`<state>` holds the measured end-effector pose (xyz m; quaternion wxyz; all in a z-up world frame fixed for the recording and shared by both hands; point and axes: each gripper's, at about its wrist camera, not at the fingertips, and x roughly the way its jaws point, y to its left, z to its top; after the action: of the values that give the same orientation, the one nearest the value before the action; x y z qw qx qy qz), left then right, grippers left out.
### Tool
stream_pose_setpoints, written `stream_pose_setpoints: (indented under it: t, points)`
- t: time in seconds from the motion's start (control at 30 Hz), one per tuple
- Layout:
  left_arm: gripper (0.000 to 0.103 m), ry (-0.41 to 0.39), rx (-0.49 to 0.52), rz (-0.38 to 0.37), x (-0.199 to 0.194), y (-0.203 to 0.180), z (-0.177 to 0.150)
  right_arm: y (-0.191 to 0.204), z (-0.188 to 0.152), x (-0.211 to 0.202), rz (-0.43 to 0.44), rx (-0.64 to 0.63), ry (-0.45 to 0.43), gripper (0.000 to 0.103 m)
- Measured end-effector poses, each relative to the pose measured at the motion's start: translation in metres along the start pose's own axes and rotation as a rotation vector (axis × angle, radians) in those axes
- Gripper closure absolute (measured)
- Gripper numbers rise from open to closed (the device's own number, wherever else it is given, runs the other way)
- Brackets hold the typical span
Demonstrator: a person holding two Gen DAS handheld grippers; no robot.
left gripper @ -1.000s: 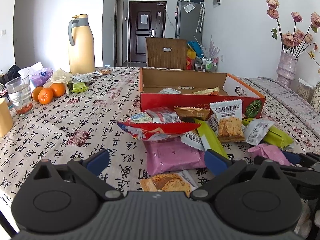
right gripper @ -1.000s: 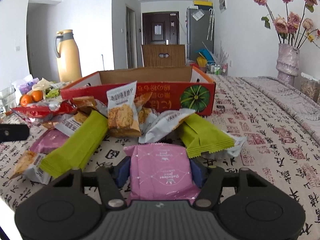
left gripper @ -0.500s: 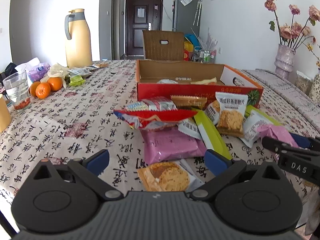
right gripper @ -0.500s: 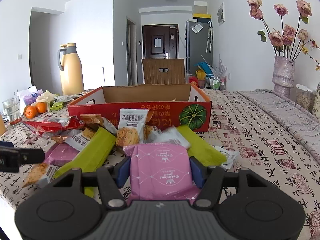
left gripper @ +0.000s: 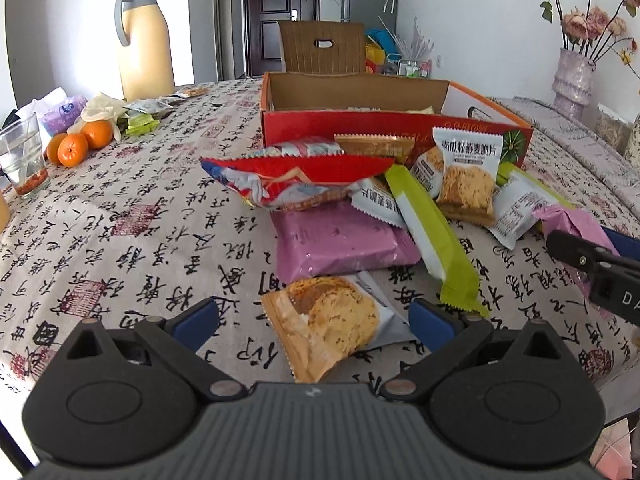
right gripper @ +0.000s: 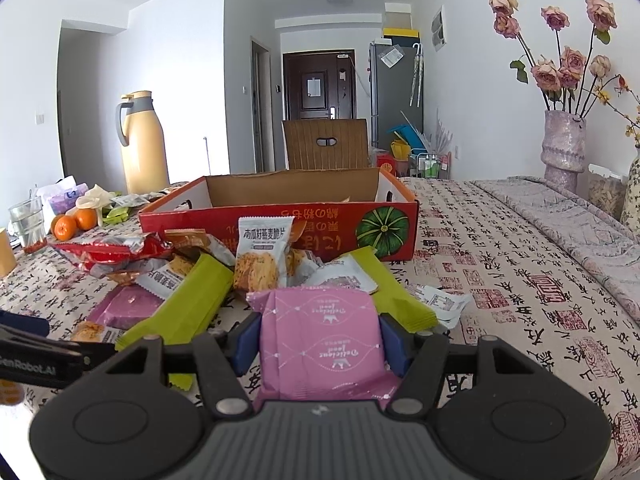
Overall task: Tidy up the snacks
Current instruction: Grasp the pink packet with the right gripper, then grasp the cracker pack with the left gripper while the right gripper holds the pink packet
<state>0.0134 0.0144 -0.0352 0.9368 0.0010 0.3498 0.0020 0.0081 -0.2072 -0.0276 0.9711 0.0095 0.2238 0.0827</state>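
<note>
Pink wafer pack (right gripper: pixel 320 344) clamped between the blue pads of the right gripper (right gripper: pixel 320 340), carried clear of the tablecloth (right gripper: pixel 520 280) and higher over the snack pile than a second ago; more of the red cardboard box (right gripper: pixel 280 224) and its open top seen past the pack, so judged mid-carry towards that box, not yet over its rim

Grip unchanged through that second: same width, pack sitting square, print upside down towards the camera

Nearer the table edge, left gripper (left gripper: pixel 314 316) tipped further downward than a second ago, now with jaws apart on either side of an orange-and-grey biscuit pack (left gripper: pixel 332 324), which lies flat on the cloth; pads not pressing on it, so nothing held on that side yet

Beyond that pack, still on the cloth: second pink pack (left gripper: pixel 340 240), long green bar (left gripper: pixel 432 232), red crisp bag (left gripper: pixel 300 176), white oat-crisp sachet (left gripper: pixel 466 172) propped against the box front

Meaning for the task: one snack in transit, a next one lined up for the left side, most of the pile still unsorted; a few packets already in the box, hard to tell which

Off to the far left, oranges (left gripper: pixel 76 144), glass (left gripper: pixel 22 156) and yellow flask (left gripper: pixel 146 40), well apart from the work
</note>
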Motion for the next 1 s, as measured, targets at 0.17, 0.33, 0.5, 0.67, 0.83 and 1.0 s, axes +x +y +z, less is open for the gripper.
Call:
stream_pose_setpoints:
  t: [0.17, 0.33, 0.5, 0.67, 0.83, 1.0]
  points:
    - [0.003, 0.014, -0.011, -0.003, 0.008, 0.002, -0.002, 0.001, -0.001, 0.000, 0.005, -0.002, 0.003, 0.042]
    - [0.018, -0.002, -0.015, -0.014, 0.008, 0.004, -0.002, 0.001, -0.002, 0.001, 0.007, 0.000, 0.008, 0.042]
    - [0.038, -0.015, -0.006, -0.030, 0.005, 0.002, -0.001, 0.003, -0.003, 0.002, 0.013, -0.005, 0.014, 0.042]
    - [0.051, -0.029, -0.009, -0.038, 0.001, 0.003, 0.000, 0.004, -0.003, 0.001, 0.014, -0.007, 0.016, 0.042]
    - [0.053, -0.046, -0.014, -0.041, -0.005, 0.005, -0.001, 0.004, -0.003, 0.001, 0.015, -0.006, 0.015, 0.042]
    - [0.054, -0.079, -0.007, -0.043, -0.017, 0.006, 0.002, 0.004, -0.003, -0.001, 0.016, -0.008, 0.010, 0.042]
